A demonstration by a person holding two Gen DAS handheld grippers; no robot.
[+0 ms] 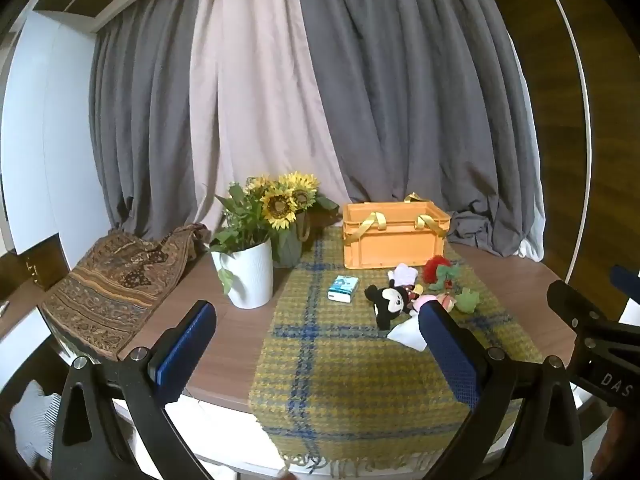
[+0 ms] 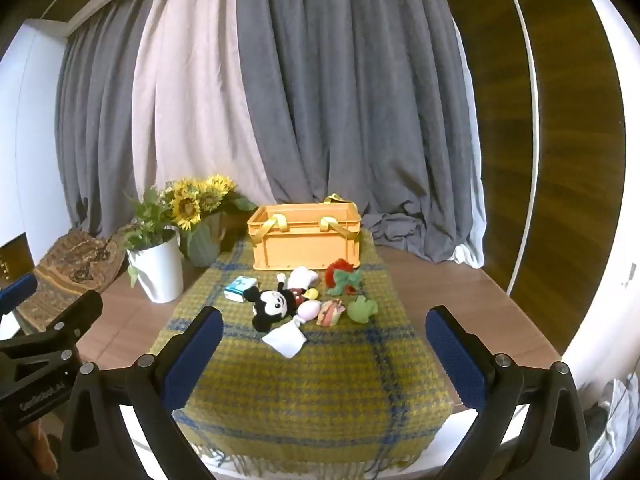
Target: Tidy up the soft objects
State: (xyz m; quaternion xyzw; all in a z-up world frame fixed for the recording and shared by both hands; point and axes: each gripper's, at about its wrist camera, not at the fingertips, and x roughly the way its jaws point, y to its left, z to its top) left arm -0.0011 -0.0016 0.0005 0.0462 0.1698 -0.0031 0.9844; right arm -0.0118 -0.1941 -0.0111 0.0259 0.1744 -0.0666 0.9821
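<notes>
Orange crate (image 2: 306, 240) with yellow straps standing at the far end of the plaid cloth (image 2: 304, 380) on the desk (image 2: 460, 292), inside hidden. Soft toys lying just before it: black mouse plush (image 2: 276, 306), green frog (image 2: 362, 309), red-and-green plush (image 2: 342, 276). Sunflowers in a green vase (image 2: 204, 242), leafy plant in a white pot (image 2: 160, 268). Left tool (image 1: 316, 344) and right tool (image 2: 324, 344) spread wide, holding nothing. Lettering on the tools only partly legible.

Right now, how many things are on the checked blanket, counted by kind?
Soft toys: 4, the mouse doll, red-and-green toy, striped toy, green frog.
Boxes: 2, the orange crate and small blue box.
White cloths: 1.
Total: 7.
</notes>
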